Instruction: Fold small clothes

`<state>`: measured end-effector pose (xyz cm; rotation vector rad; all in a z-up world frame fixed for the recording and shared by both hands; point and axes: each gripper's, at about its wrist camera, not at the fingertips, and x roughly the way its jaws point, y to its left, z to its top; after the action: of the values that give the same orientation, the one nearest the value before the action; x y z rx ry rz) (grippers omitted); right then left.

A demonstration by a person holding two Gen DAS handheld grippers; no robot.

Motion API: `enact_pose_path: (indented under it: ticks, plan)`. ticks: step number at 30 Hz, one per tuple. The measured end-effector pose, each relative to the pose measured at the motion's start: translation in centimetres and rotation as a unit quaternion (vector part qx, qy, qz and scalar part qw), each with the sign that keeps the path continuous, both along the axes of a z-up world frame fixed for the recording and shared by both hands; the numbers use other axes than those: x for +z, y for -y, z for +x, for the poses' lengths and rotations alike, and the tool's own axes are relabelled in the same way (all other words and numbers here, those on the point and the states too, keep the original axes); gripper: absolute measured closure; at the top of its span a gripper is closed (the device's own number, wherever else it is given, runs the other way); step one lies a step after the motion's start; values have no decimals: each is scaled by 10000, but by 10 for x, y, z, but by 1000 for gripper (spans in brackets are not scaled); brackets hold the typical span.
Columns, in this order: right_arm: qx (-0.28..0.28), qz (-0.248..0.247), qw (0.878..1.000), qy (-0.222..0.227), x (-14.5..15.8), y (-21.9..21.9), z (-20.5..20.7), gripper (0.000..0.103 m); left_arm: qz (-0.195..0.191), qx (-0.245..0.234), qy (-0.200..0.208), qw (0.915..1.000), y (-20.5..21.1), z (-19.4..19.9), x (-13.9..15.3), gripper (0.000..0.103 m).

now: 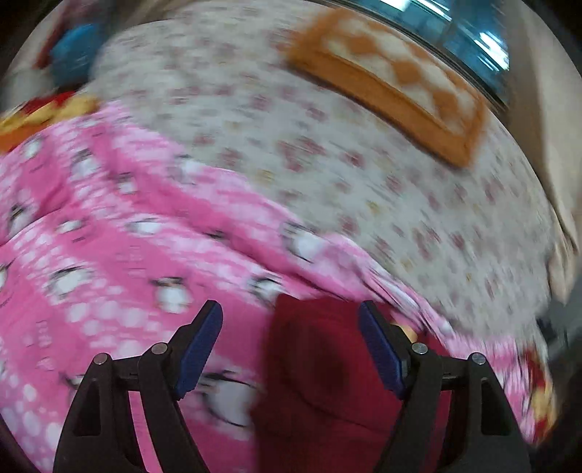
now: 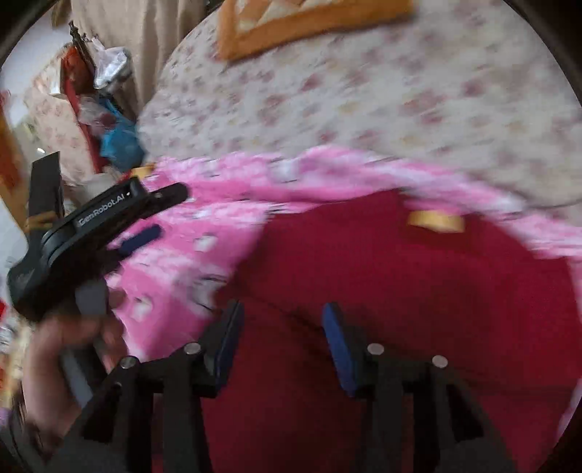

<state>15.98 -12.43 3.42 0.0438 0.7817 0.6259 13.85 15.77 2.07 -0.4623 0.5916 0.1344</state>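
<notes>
A dark red garment (image 2: 400, 283) lies on a pink penguin-print blanket (image 1: 109, 236) on the bed; both views are motion-blurred. In the left wrist view the red garment (image 1: 320, 364) lies under the right side of my open, empty left gripper (image 1: 291, 320). My right gripper (image 2: 282, 316) is open and empty just above the red garment. A small yellow label (image 2: 436, 221) shows near the garment's far edge. My left gripper (image 2: 145, 218) also appears at the left of the right wrist view, over the pink blanket (image 2: 189, 254).
A floral sheet (image 1: 327, 145) covers the bed beyond the blanket. An orange-and-cream folded mat (image 1: 393, 83) lies at the far side. Bags and clutter (image 2: 102, 120) stand off the bed's left edge. A beige curtain (image 2: 120, 32) hangs behind.
</notes>
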Motion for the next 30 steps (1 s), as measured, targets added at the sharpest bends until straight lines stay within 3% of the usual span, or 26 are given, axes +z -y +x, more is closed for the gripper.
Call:
enact_pose_path:
  ticks: [3, 5, 8, 9, 10, 13, 16, 17, 19, 21, 23, 25, 28, 30]
  plan:
    - [-988, -111, 9935, 554, 14, 90, -9, 75, 470, -1060, -147, 9931, 53, 16, -8, 53]
    - [-1398, -6, 9887, 533, 12, 125, 0, 79, 644, -1194, -496, 9895, 70, 26, -22, 61]
    - [-1343, -159, 9903, -317, -22, 148, 34, 84, 646, -873, -1461, 9833, 65, 39, -59, 75]
    - [-1260, -521, 9892, -540, -39, 147, 43, 89, 534, -891, -1490, 9834, 62, 39, -62, 76]
    - [-1357, -1111, 9805, -886, -61, 147, 54, 95, 542, -918, -1469, 9834, 62, 39, -58, 76]
    - [-1867, -843, 9737, -1003, -47, 158, 63, 96, 544, -778, -1253, 9876, 61, 33, -44, 77]
    - [-2430, -611, 9681, -46, -6, 163, 64, 95, 714, -509, -723, 9935, 59, 37, -24, 77]
    - [-2559, -636, 9646, 91, -2, 163, 68, 92, 713, -477, -700, 9939, 55, 43, -25, 77]
    - [-2567, -596, 9646, 70, -9, 158, 84, 88, 536, -522, -1106, 9910, 50, 60, -42, 77]
    - [-2475, -956, 9633, -407, -45, 153, 107, 88, 310, -609, -1628, 9843, 46, 71, -68, 76]
    - [-2306, -1032, 9618, -1058, -85, 152, 127, 88, 319, -690, -1513, 9856, 48, 71, -61, 68]
    - [-2317, -764, 9635, -1104, -80, 158, 127, 88, 273, -867, -1507, 9844, 50, 75, -64, 53]
    - [-2173, -906, 9669, -986, -81, 154, 124, 88, 390, -1075, -1546, 9813, 58, 80, -64, 36]
    - [-2187, -932, 9665, -969, -79, 153, 125, 88, 479, -1176, -1576, 9793, 64, 81, -67, 34]
